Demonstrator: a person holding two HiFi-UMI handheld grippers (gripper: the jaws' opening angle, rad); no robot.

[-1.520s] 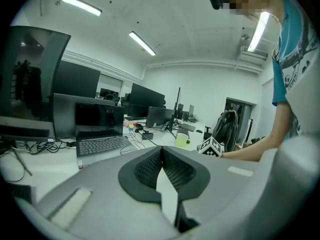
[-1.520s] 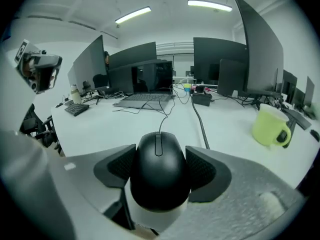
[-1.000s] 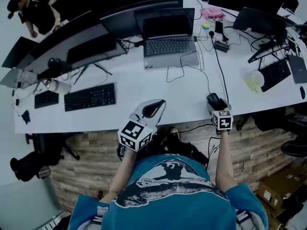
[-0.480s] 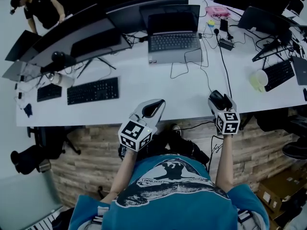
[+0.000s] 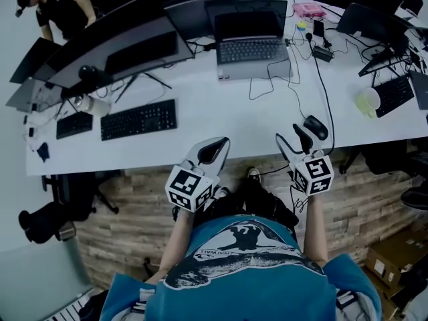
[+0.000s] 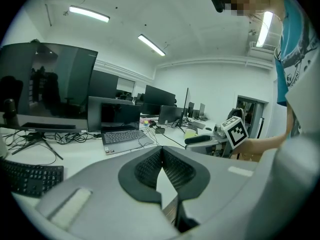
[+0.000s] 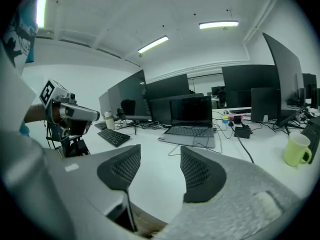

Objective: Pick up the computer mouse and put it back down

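Observation:
The black computer mouse (image 5: 315,127) lies on the white desk (image 5: 227,122) near its front edge, its cable running away toward the back. My right gripper (image 5: 294,140) hovers just left of the mouse and above the desk edge, apart from it. Its jaws are closing with nothing between the pads (image 7: 199,170). The mouse does not show in the right gripper view. My left gripper (image 5: 215,150) is held over the front edge further left, its pads (image 6: 172,168) pressed together and empty.
An open laptop (image 5: 252,45) and dark monitors (image 5: 114,45) stand at the back. A black keyboard (image 5: 139,119) lies to the left, a green mug (image 5: 368,101) and another keyboard (image 5: 393,92) to the right. Cables cross the desk. A person (image 5: 57,5) stands far left.
The right gripper has let go of the mouse, risen and drawn back to the left of it. The mouse now lies free on the desk. The left gripper stays shut.

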